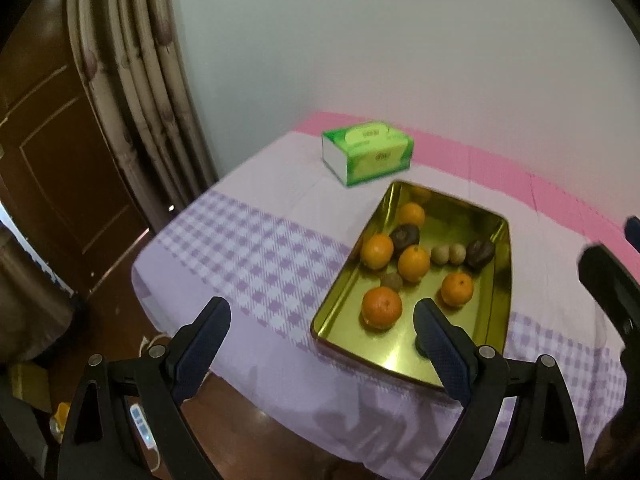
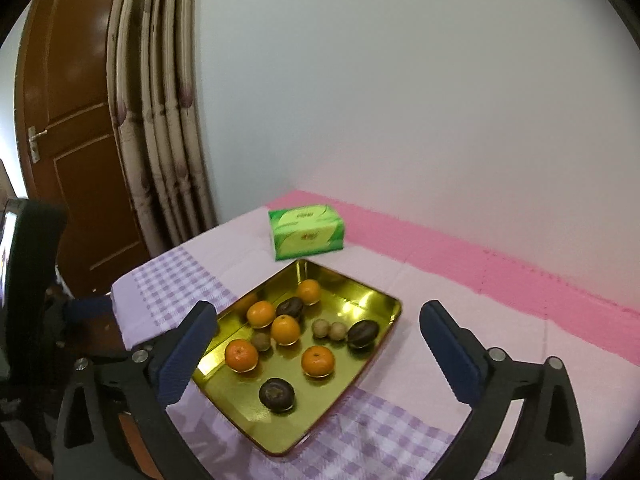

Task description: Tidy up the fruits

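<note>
A shiny gold tray (image 1: 502, 280) (image 2: 384, 312) lies on a table with a pink and purple checked cloth. It holds several oranges (image 1: 381, 307) (image 2: 318, 361), three dark purple fruits (image 1: 404, 236) (image 2: 277, 395) and three small brown round fruits (image 1: 441, 254) (image 2: 329, 329). My left gripper (image 1: 322, 324) is open and empty, above the tray's near left corner. My right gripper (image 2: 316, 328) is open and empty, held above the tray's near side. The right gripper's dark body (image 1: 612, 288) shows at the right edge of the left wrist view.
A green tissue box (image 1: 367, 151) (image 2: 307, 231) stands behind the tray near the pink strip by the wall. Curtains (image 1: 132, 80) and a brown door (image 2: 72, 128) are at the left. The table edge (image 1: 160, 280) drops to a wooden floor at the left.
</note>
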Tool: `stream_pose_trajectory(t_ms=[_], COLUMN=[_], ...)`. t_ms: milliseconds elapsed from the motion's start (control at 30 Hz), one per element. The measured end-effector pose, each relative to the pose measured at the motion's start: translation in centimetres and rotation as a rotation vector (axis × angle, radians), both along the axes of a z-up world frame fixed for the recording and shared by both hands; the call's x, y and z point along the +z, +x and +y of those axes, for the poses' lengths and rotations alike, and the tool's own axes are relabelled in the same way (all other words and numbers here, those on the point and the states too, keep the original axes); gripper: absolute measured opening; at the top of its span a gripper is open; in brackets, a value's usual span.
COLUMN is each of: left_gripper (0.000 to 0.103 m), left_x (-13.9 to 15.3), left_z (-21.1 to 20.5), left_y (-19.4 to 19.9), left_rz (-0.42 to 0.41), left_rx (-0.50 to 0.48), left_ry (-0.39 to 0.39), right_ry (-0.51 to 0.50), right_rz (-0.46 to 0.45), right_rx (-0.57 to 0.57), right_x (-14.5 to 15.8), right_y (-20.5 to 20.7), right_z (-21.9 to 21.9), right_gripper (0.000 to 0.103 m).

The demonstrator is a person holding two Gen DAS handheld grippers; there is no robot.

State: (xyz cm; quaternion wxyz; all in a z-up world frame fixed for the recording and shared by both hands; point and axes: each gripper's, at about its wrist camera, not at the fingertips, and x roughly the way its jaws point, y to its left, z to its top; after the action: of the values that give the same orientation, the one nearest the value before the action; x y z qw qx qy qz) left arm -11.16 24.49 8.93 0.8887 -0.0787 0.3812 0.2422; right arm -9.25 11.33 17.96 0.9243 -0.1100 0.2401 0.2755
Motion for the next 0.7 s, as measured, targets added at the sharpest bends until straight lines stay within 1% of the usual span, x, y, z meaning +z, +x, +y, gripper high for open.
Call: stream_pose_trajectory(t_ms=[67, 200, 233, 267, 333, 400, 467, 500, 567, 700], left_gripper=[0.093, 0.093, 0.094, 0.097, 0.102, 0.102, 0.102, 0.103, 0.103, 0.103], left_x=[0.8, 3.2, 3.7, 4.4, 5.4, 6.6, 8.0, 8.9, 10.0, 11.7], left_z=[-0.2, -1.3, -1.4, -1.7, -1.9, -2.1, -2.3, -2.5, -2.7, -3.3], left_y=[-0.5, -1.9, -2.1, -2.6, -3.3, -4.1, -5.3, -6.1, -6.9, -8.1], left_rz=[-0.033, -0.113, -0.127, -0.154, -0.182, -0.212, -0.271, -0.31, -0.339, -0.372], left_rx=[-0.003, -0.004, -0.005, -0.008, -0.008, -0.006, -0.003, -0.001, 0.002, -0.017], left_ry=[0.013, 0.098, 0.111, 0.131, 0.145, 0.154, 0.171, 0.191, 0.22, 0.249], right_ry=[0.003, 0.034, 0.043, 0.049, 0.054, 0.055, 0.059, 0.059, 0.063, 0.075], right_rz=[-0.035, -0.056, -0.062, -0.068, -0.084, -0.101, -0.115, -0.119, -0.124, -0.137], right_rx=[-0.019, -0.031, -0.034, -0.035, -0.04, -0.045, -0.046, -0.047, -0.048, -0.048], right_x=[0.8, 2.1, 2.5, 2.8, 3.5, 4.0, 4.4, 4.6, 4.9, 5.4], right_y=[-0.9, -2.1, -2.4, -2.7, -3.4, -4.0, -4.6, -4.9, -5.3, -6.2], right_z=[-0.7, -1.9, -2.3, -2.6, -3.1, -3.5, -3.9, -4.0, -4.3, -4.6], right_gripper=[0.102, 0.102, 0.102, 0.102, 0.102, 0.102, 0.102, 0.102, 0.102, 0.102])
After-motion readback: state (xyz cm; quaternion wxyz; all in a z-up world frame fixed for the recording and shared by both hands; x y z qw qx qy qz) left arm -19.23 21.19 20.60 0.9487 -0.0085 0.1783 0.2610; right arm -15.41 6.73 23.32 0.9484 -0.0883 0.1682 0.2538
